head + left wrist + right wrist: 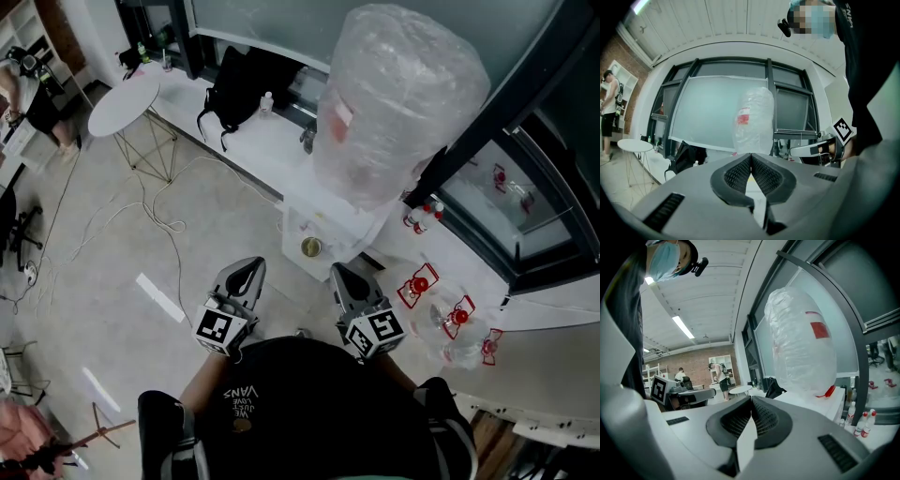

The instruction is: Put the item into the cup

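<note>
A small round cup (311,247) stands on the white cabinet (323,217) just ahead of me, seen from above. I cannot make out any item for it. My left gripper (251,268) is held level before my chest, below and left of the cup; its jaws meet at the tips (751,155) with nothing between them. My right gripper (341,273) sits beside it, just right of the cup, also shut and empty (751,398). Each gripper shows in the other's view: the right gripper (816,149) and the left gripper (689,394).
A big plastic-wrapped bundle (394,103) rests on the cabinet behind the cup. Red-capped bottles (419,284) stand at the right by the window frame. A black backpack (234,89), a round white table (124,101) and loose cables (155,211) lie to the left.
</note>
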### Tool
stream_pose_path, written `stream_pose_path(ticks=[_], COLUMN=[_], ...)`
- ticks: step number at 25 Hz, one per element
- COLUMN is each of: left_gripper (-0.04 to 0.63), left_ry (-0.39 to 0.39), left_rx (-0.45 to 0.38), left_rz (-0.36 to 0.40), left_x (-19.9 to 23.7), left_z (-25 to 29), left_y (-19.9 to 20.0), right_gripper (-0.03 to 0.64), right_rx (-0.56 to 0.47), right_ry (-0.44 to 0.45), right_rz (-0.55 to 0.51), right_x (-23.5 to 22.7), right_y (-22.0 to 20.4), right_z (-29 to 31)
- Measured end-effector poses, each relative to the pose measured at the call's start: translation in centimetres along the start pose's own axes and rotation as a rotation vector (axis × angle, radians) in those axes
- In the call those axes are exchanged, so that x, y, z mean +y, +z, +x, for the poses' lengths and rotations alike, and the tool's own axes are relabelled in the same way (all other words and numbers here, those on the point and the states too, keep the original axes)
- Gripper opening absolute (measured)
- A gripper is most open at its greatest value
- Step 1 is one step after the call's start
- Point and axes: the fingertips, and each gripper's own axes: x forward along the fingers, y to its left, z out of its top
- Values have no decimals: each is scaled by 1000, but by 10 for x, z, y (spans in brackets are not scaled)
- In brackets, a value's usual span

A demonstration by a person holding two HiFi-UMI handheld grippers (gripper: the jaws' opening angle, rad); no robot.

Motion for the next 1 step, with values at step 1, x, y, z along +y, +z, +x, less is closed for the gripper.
stream_pose_path(ticks=[1], left_gripper=[20], left_ry=[0], left_rx=[1], left_rz=[0], left_x=[0], left_z=[0], left_y=[-1], right_gripper=[44], right_rx=[2], right_ry=[-2], right_rz=[1], right_x=[-1], right_y=[-1], right_z=[0])
